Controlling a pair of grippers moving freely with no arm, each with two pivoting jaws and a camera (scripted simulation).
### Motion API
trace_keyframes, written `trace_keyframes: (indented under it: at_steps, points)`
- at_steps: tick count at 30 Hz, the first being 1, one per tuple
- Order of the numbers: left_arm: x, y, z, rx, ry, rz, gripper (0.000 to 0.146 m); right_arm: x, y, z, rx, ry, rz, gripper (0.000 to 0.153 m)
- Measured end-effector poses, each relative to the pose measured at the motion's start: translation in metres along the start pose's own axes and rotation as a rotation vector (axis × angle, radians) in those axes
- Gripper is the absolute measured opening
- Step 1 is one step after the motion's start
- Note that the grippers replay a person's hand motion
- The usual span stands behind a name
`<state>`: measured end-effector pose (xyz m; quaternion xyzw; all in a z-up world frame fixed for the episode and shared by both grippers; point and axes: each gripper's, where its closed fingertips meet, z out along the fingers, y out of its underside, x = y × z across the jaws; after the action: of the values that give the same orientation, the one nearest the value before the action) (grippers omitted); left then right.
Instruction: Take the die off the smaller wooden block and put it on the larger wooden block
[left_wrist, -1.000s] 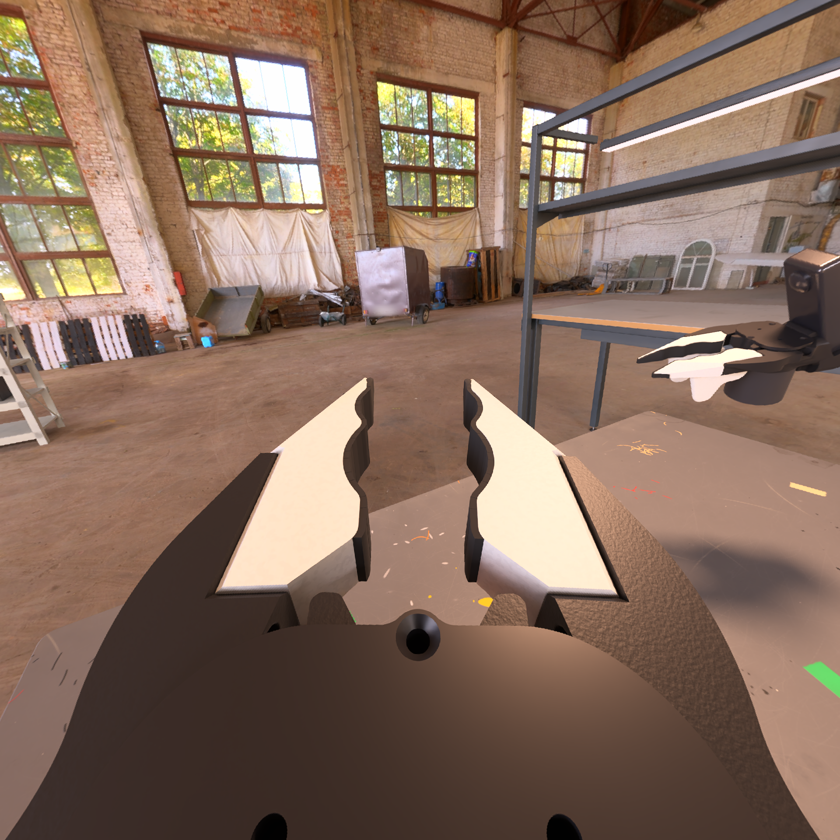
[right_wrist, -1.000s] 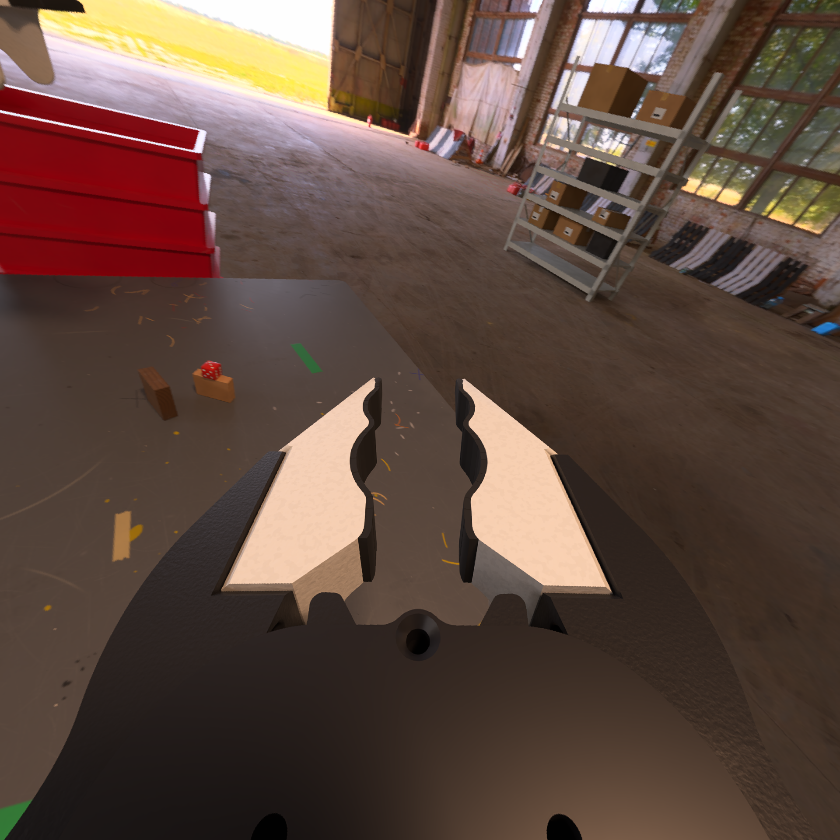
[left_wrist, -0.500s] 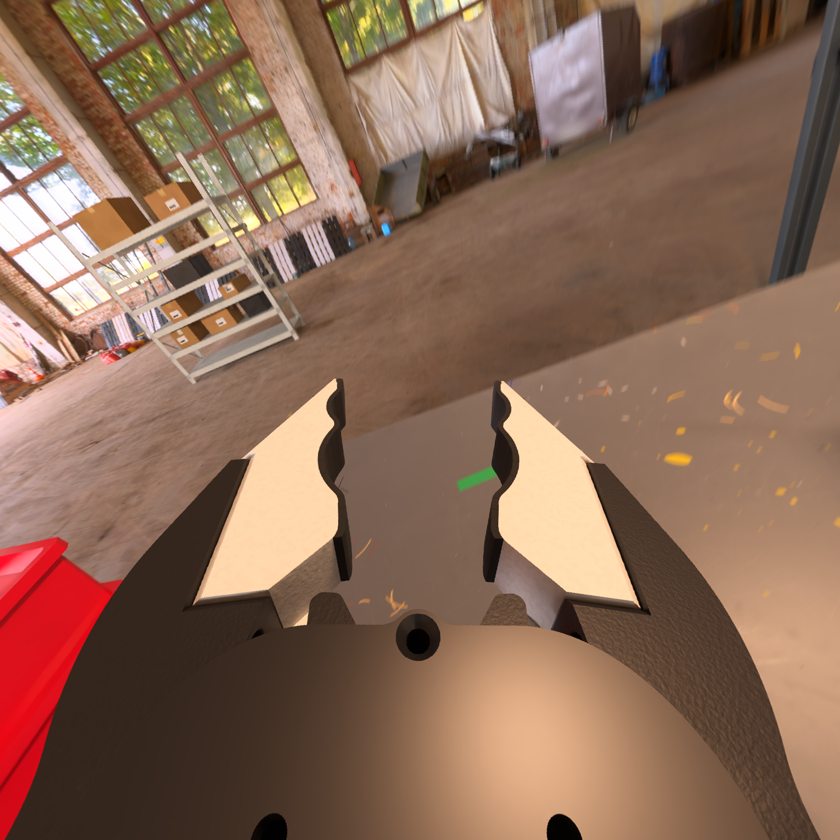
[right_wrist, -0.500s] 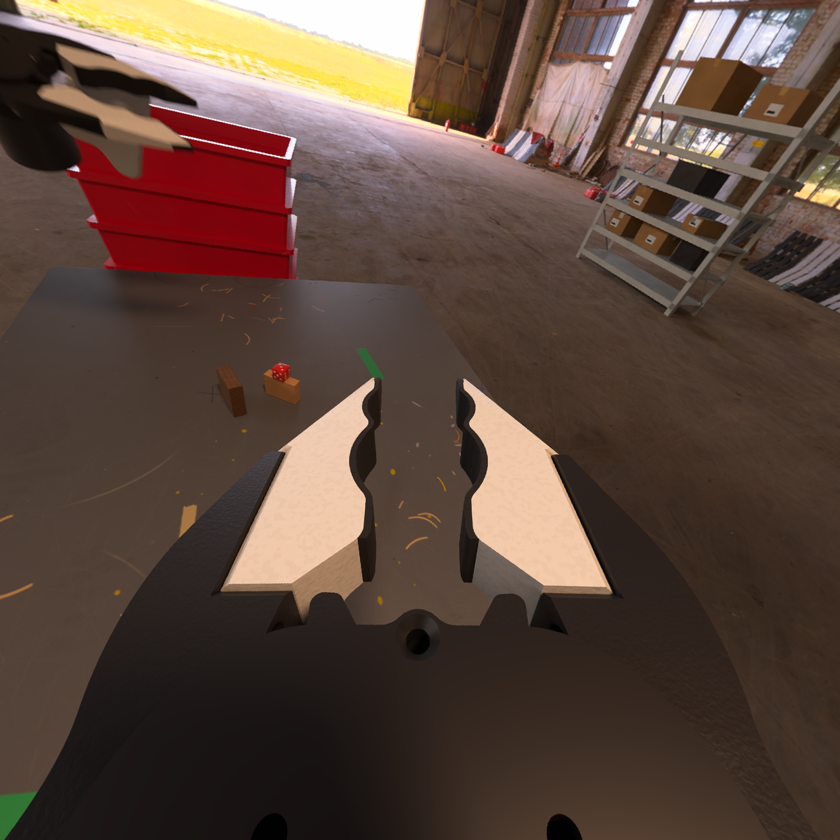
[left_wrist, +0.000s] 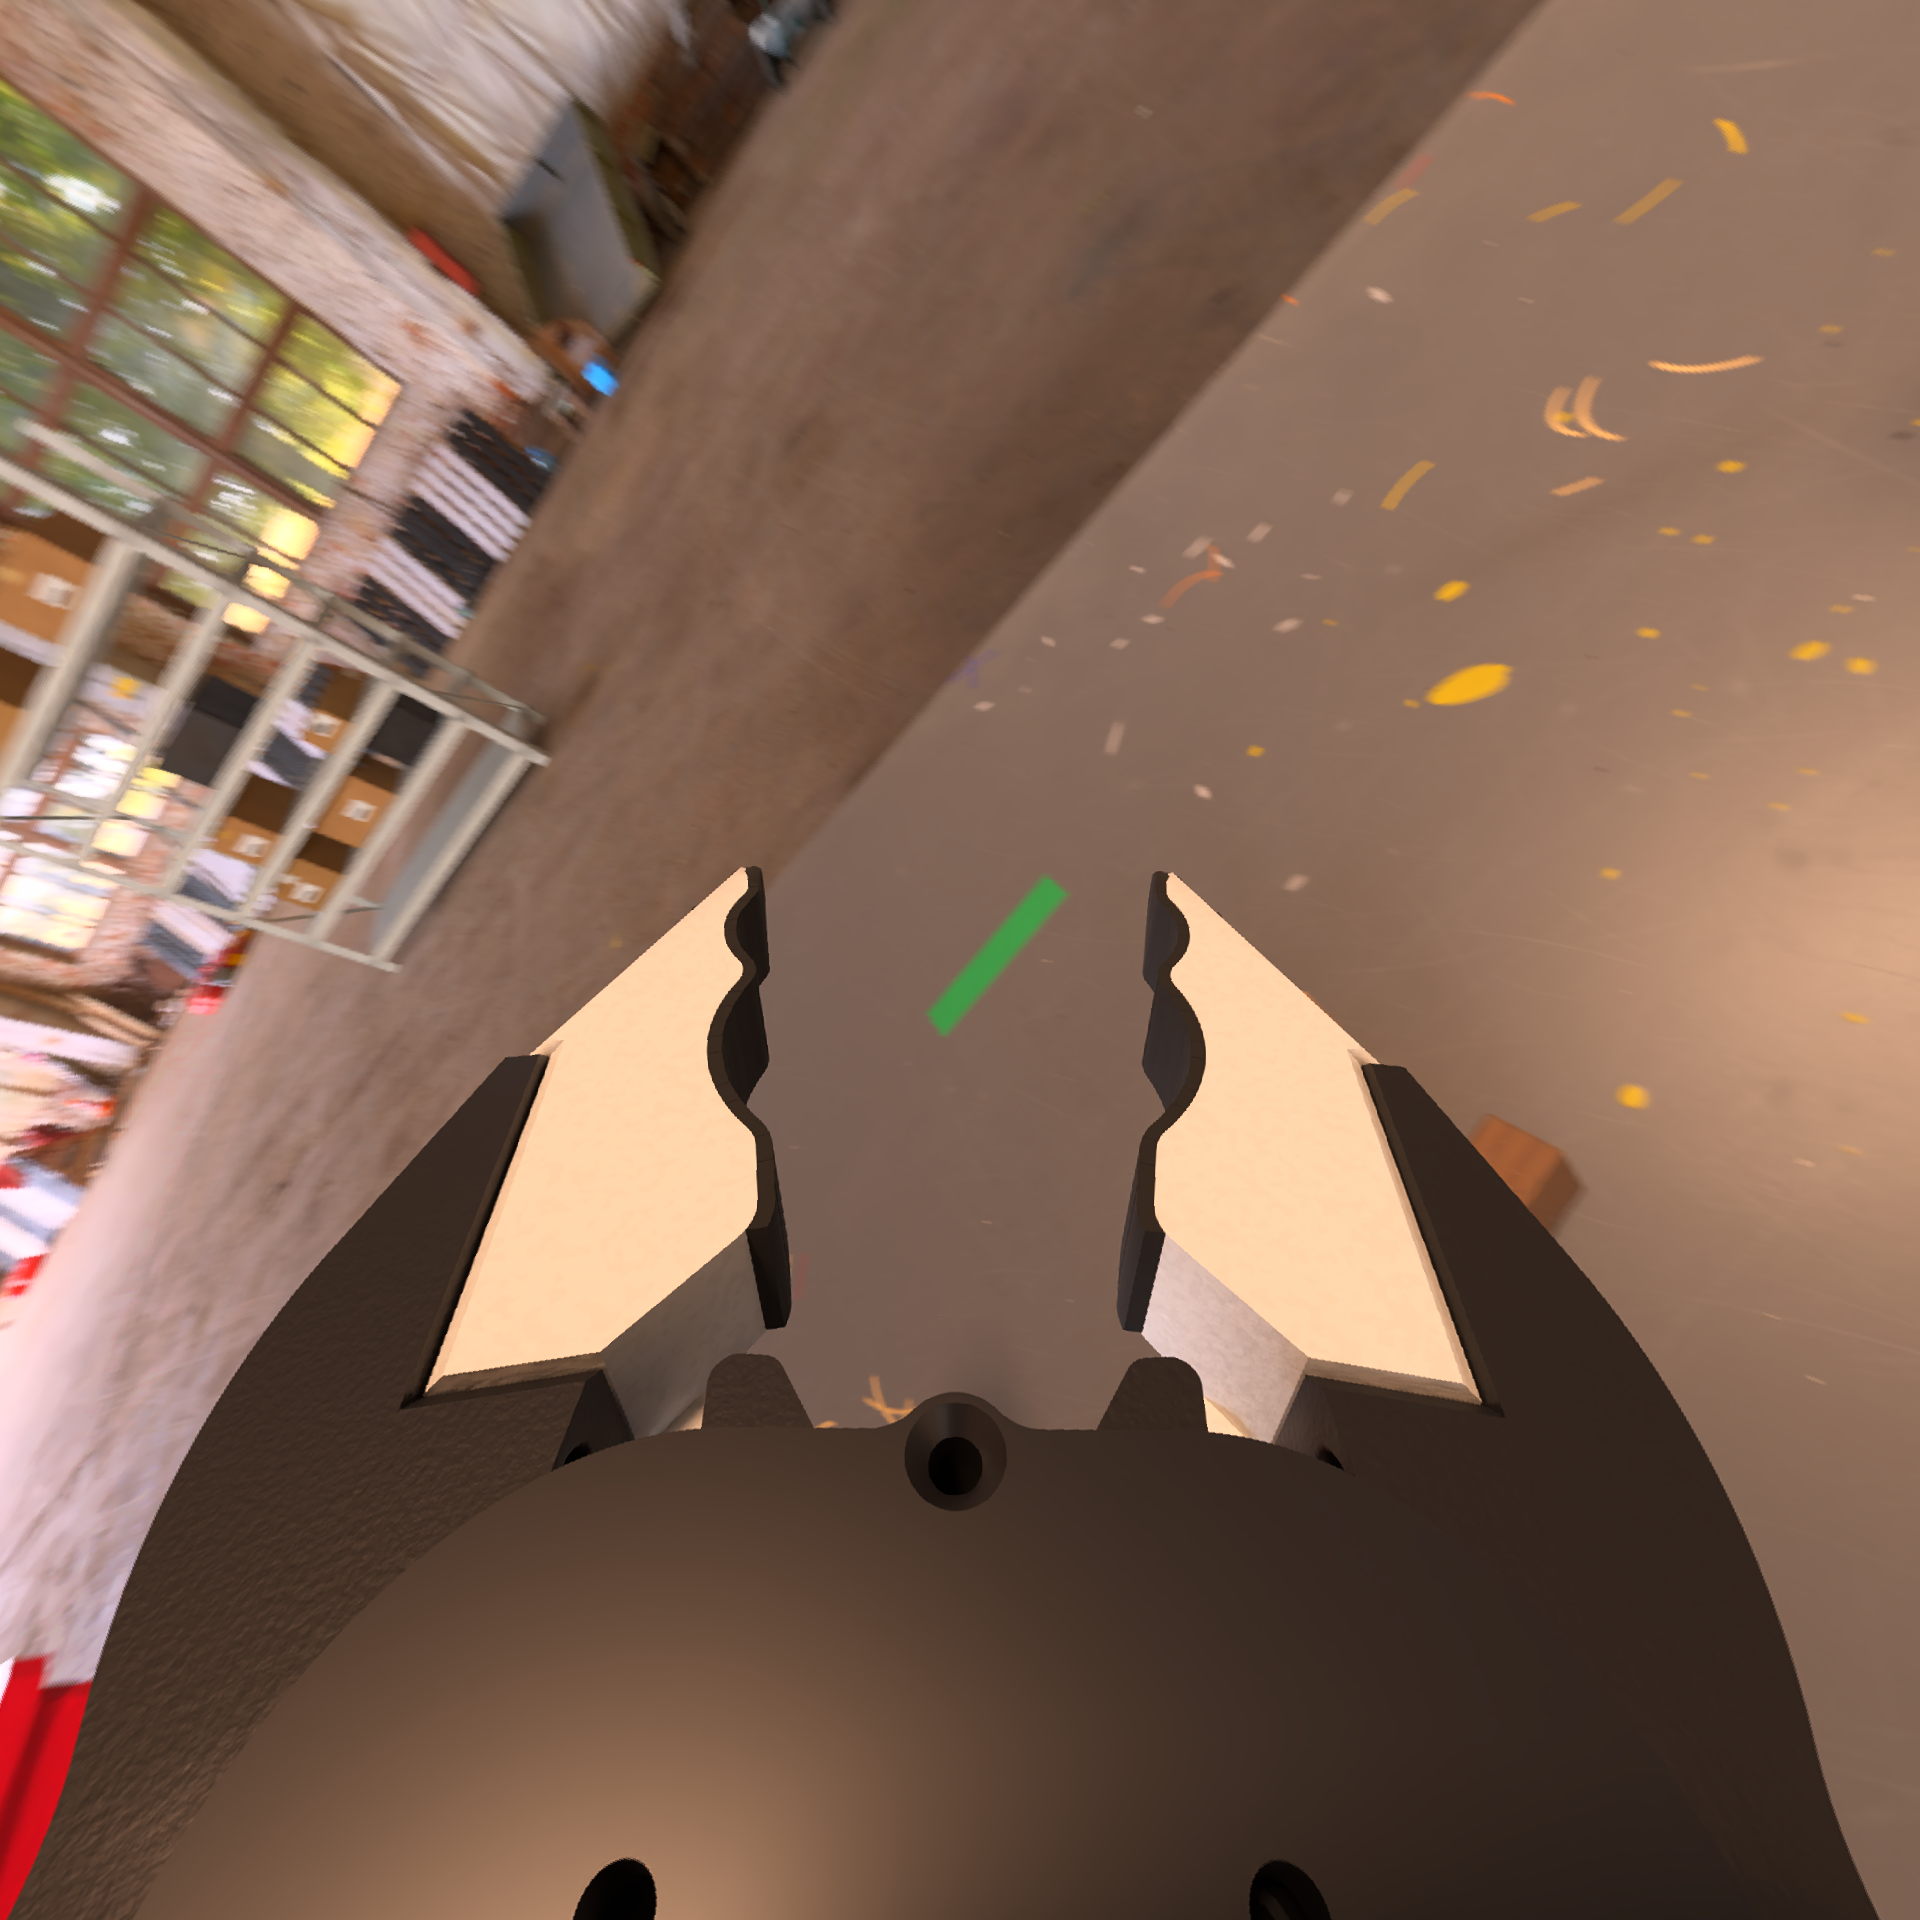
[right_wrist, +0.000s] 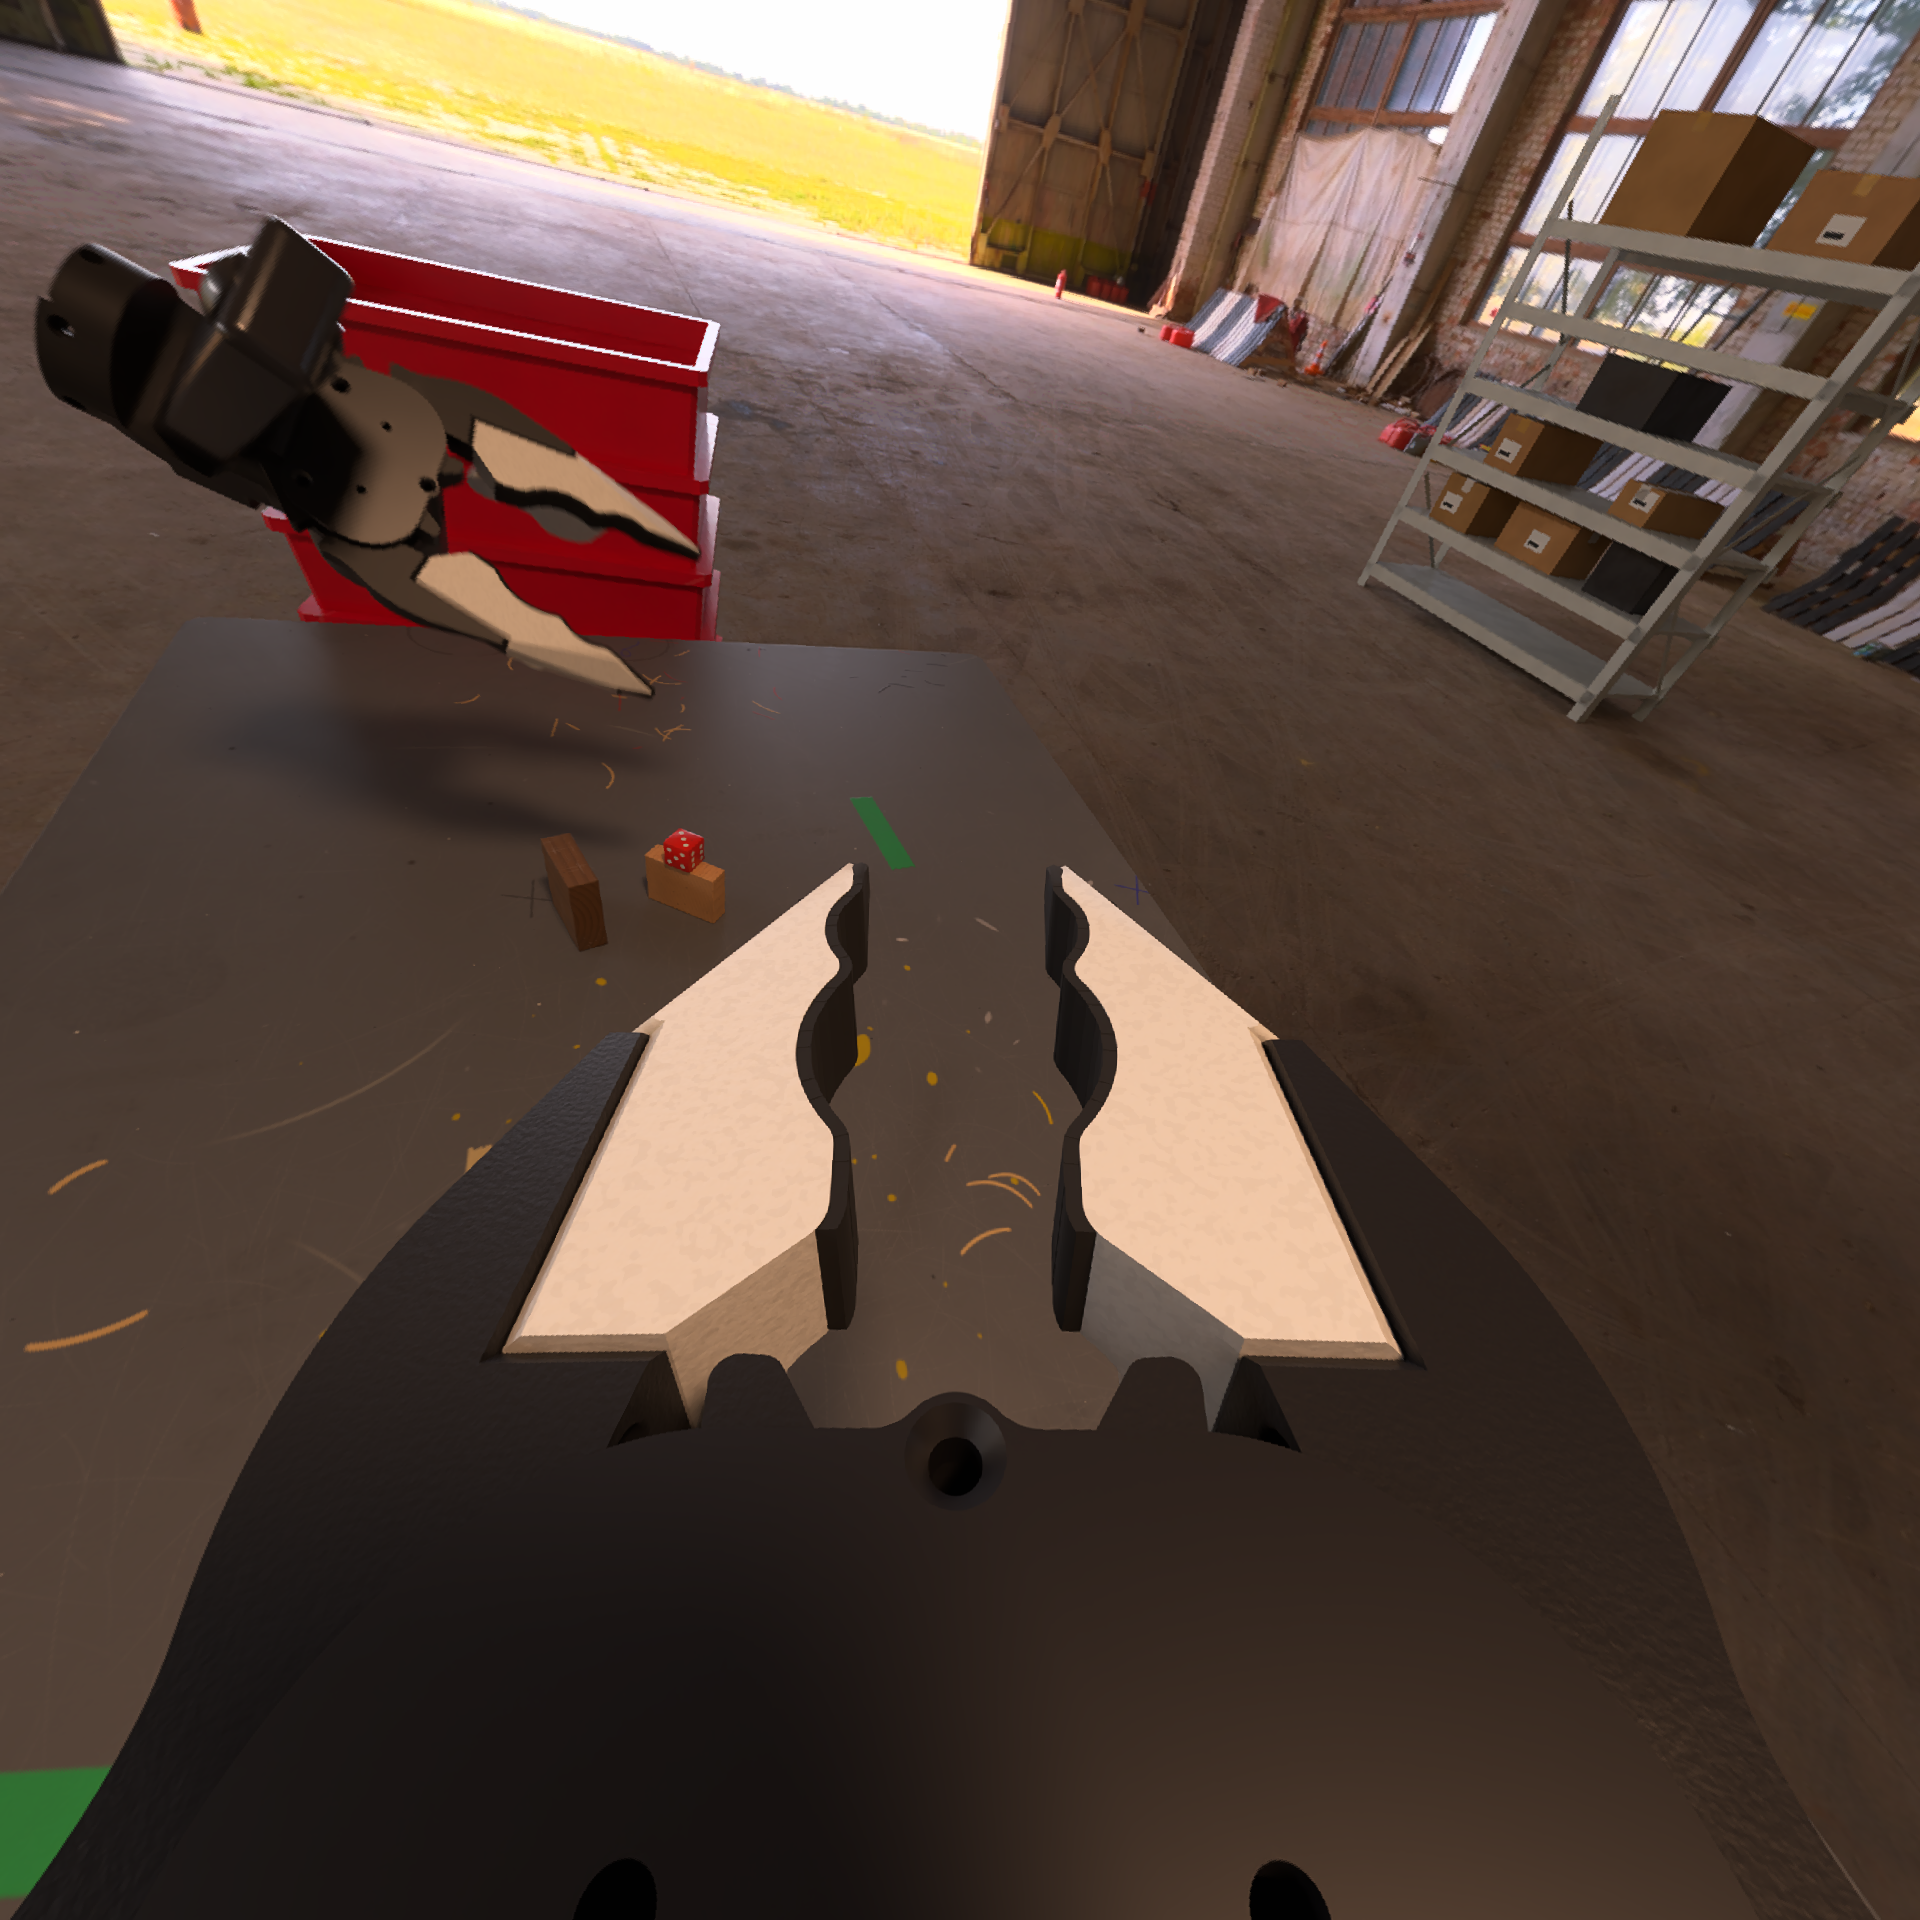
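Observation:
In the right wrist view a small red die (right_wrist: 683, 849) sits on a light wooden block (right_wrist: 686, 890) on the dark table (right_wrist: 312, 1039). A darker wooden block (right_wrist: 575, 891) stands on edge just left of it. My right gripper (right_wrist: 956, 878) is open and empty, above the table and to the right of the blocks. My left gripper (right_wrist: 673, 621) hovers beyond the blocks, tilted down, open and empty. In the left wrist view my left gripper (left_wrist: 956, 883) is wide open over a green tape strip (left_wrist: 997, 971). A wooden block corner (left_wrist: 1522, 1164) shows behind the right finger; I cannot tell which block.
Stacked red bins (right_wrist: 540, 416) stand past the table's far edge. A metal shelf rack (right_wrist: 1662, 468) with cardboard boxes stands on the floor to the right. The green tape strip (right_wrist: 881, 831) lies near the table's right edge, just beyond the light block.
My left gripper has swung round, rolled and tilted down towards the table, and its jaws have opened wider. It has come into the right wrist view. My right gripper has turned slightly towards the blocks.

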<state>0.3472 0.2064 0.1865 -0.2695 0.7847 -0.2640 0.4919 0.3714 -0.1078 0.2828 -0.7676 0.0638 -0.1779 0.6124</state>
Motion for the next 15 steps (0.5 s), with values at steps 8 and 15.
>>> trace_keyframes:
  at_steps: [8, 15]
  points:
    - [0.055, 0.029, 0.016, -0.128, 0.140, -0.008, 0.072, 0.001, 0.000, -0.006, 0.008, -0.026, 0.011, 0.034]
    - [0.074, 0.054, 0.027, -0.229, 0.223, -0.084, 0.065, 0.002, 0.005, -0.005, -0.007, -0.043, 0.032, 0.034]
